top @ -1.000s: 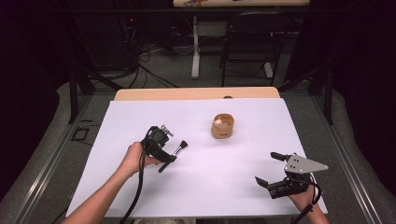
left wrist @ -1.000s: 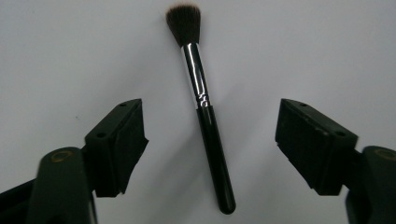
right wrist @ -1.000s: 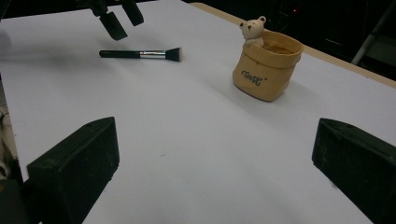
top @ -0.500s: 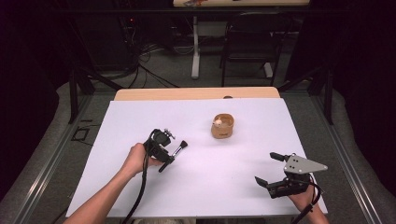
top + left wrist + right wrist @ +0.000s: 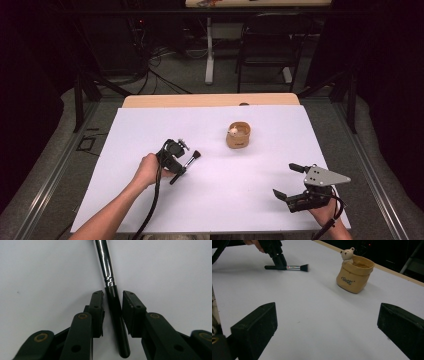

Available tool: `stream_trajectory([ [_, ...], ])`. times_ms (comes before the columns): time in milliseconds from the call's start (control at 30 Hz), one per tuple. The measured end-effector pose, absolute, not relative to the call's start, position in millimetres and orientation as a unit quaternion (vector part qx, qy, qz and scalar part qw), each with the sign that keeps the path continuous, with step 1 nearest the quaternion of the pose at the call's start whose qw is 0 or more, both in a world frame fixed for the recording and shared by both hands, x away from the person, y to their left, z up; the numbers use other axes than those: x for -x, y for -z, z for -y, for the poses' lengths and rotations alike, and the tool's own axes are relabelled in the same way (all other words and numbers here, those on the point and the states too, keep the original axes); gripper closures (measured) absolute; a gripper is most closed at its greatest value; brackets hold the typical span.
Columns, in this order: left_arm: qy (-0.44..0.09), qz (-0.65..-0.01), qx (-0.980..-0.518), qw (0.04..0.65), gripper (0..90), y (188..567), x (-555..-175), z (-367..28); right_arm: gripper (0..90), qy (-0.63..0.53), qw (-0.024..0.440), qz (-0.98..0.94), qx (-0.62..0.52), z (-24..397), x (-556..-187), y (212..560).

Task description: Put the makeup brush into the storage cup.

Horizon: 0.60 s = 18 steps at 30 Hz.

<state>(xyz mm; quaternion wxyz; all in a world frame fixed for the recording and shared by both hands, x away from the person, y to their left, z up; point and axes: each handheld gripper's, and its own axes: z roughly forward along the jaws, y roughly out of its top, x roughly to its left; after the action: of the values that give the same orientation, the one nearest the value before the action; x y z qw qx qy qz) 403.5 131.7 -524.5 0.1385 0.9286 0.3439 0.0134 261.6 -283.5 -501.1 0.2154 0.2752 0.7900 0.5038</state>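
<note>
Closing on the brush (image 5: 113, 302) lying flat left of the pot (image 5: 238, 136), the left gripper (image 5: 181, 169) has not clamped it; lifting remains. The right gripper (image 5: 294, 181) waits released.

A big table (image 5: 150, 200) with a white top stands in a dark room. A small black brush (image 5: 186, 164) lies flat on it. A little tan pot (image 5: 238, 136) with a toy bear on its rim stands near the brush.
</note>
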Motion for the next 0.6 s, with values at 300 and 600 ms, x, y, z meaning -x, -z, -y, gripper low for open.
stream_trajectory([
  [300,-0.021,-0.343,-0.930,0.129,76.9,526.9,-403.5,-130.5,2.3,-0.503,0.215,-0.791,-0.276,283.4,-261.7,501.3],
  [600,-0.030,-0.332,-0.933,0.135,78.7,527.7,-401.2,-131.3,2.3,-0.501,0.213,-0.792,-0.277,283.0,-262.1,501.6],
])
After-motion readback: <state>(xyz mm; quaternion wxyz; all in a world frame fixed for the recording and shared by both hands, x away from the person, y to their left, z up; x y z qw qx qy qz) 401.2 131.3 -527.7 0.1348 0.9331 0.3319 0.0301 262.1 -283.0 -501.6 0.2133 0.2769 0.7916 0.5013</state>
